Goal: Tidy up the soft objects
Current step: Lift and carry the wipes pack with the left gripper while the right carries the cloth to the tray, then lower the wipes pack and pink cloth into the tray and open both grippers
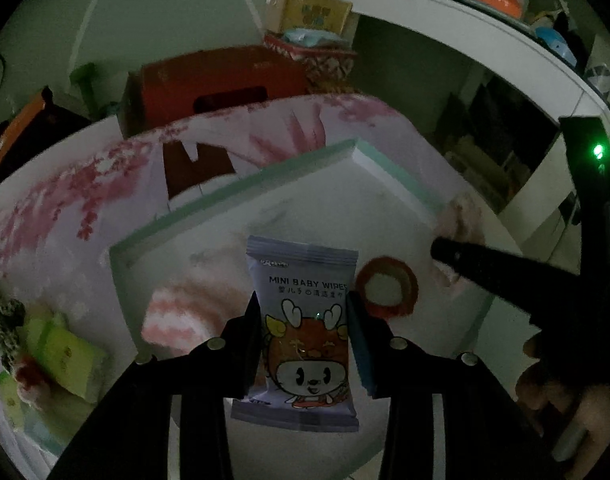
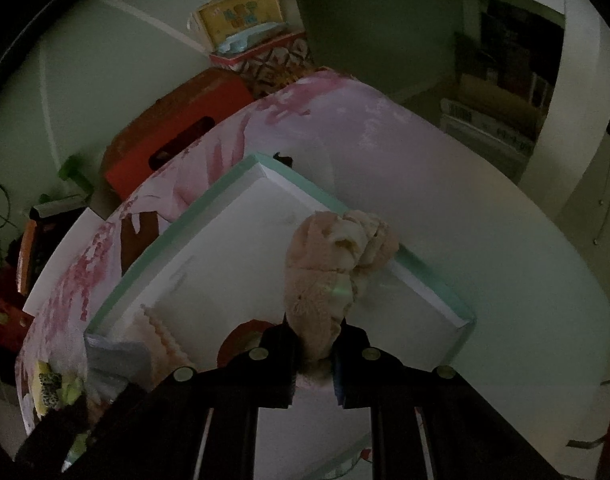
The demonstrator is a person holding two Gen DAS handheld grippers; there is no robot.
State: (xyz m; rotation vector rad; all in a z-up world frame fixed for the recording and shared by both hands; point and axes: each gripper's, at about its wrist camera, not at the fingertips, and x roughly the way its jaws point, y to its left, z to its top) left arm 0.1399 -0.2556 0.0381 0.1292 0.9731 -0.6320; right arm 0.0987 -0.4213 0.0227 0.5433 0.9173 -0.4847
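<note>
My left gripper (image 1: 303,312) is shut on a grey pack of mini baby wipes (image 1: 301,332) and holds it over the white tray with a mint rim (image 1: 233,188). In the tray lie a pink striped cloth (image 1: 177,316) and a red ring-shaped scrunchie (image 1: 387,286). My right gripper (image 2: 315,330) is shut on a beige plush toy (image 2: 329,264) and holds it over the same tray (image 2: 233,220), near its right rim. The right gripper's finger also shows in the left wrist view (image 1: 485,268).
The tray rests on a round table with a pink floral cloth (image 2: 345,128). Green packets (image 1: 65,356) lie at the table's left edge. An orange box (image 1: 209,80) and a patterned basket (image 1: 325,56) stand behind the table. A white shelf (image 1: 465,28) is at the right.
</note>
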